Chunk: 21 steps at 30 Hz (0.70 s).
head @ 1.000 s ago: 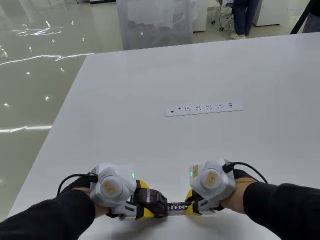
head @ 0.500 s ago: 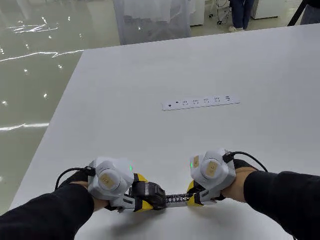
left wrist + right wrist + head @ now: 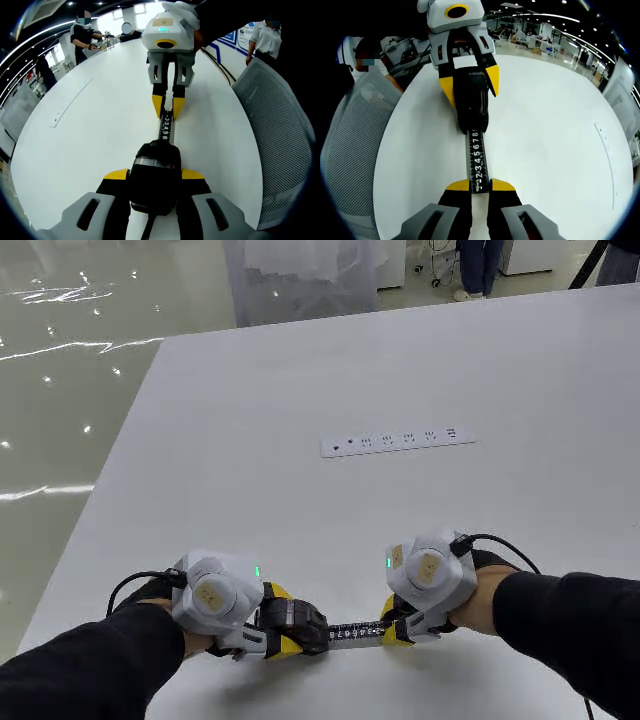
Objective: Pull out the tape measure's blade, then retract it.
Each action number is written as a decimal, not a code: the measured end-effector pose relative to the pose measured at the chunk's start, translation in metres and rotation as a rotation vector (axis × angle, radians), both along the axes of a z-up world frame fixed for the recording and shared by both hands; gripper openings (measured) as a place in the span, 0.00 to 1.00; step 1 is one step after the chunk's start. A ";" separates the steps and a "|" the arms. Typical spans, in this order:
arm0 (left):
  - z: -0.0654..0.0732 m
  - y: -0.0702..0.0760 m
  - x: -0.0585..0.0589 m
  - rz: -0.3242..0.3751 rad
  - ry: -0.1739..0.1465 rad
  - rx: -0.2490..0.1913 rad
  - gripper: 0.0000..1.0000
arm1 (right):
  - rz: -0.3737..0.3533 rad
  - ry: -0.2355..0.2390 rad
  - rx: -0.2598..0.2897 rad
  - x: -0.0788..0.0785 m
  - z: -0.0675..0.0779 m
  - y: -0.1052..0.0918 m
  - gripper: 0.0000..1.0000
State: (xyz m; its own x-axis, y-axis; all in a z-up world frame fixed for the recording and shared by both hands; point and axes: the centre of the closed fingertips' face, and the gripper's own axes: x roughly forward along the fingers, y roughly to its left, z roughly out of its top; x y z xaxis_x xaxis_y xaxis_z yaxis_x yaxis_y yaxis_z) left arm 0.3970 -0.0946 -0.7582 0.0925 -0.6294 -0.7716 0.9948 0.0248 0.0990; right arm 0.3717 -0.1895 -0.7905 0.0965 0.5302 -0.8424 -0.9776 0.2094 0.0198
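White workbench [image 3: 250, 420] holds a power strip [image 3: 398, 440]; well nearer me than that strip, my left gripper [image 3: 282, 620] clamps the tape measure [image 3: 472, 105] case while my right gripper [image 3: 480, 186] pinches the blade [image 3: 477, 160], seemingly at its tip.

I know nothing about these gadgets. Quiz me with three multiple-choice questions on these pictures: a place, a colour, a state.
1. Where is the power strip? A. on the table beyond the grippers B. between the grippers C. on the floor
2. What colour are the grippers' tips? A. red B. yellow C. blue
3. The tape measure's blade is: A. fully inside B. partly pulled out C. detached
Answers: A, it lies farther up the table; B, yellow shows on both; B, the right gripper pinches the blade's end while the left gripper holds the case.
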 end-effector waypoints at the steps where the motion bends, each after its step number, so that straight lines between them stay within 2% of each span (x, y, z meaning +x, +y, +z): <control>1: 0.000 0.000 0.000 0.001 0.000 0.000 0.30 | 0.000 0.000 0.003 0.000 0.001 -0.001 0.05; 8: -0.001 0.000 0.001 0.003 -0.001 -0.002 0.30 | -0.019 0.017 -0.001 -0.001 -0.001 -0.004 0.05; 21: 0.000 0.000 0.000 0.013 -0.005 -0.004 0.30 | -0.019 0.014 -0.003 -0.002 -0.002 -0.013 0.05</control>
State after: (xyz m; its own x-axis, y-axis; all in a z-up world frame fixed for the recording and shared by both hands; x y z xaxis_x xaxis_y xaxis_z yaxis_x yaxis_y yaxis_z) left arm 0.3973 -0.0943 -0.7583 0.1042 -0.6315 -0.7683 0.9939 0.0380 0.1035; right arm 0.3699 -0.2023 -0.7926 0.0953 0.5262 -0.8450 -0.9730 0.2284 0.0326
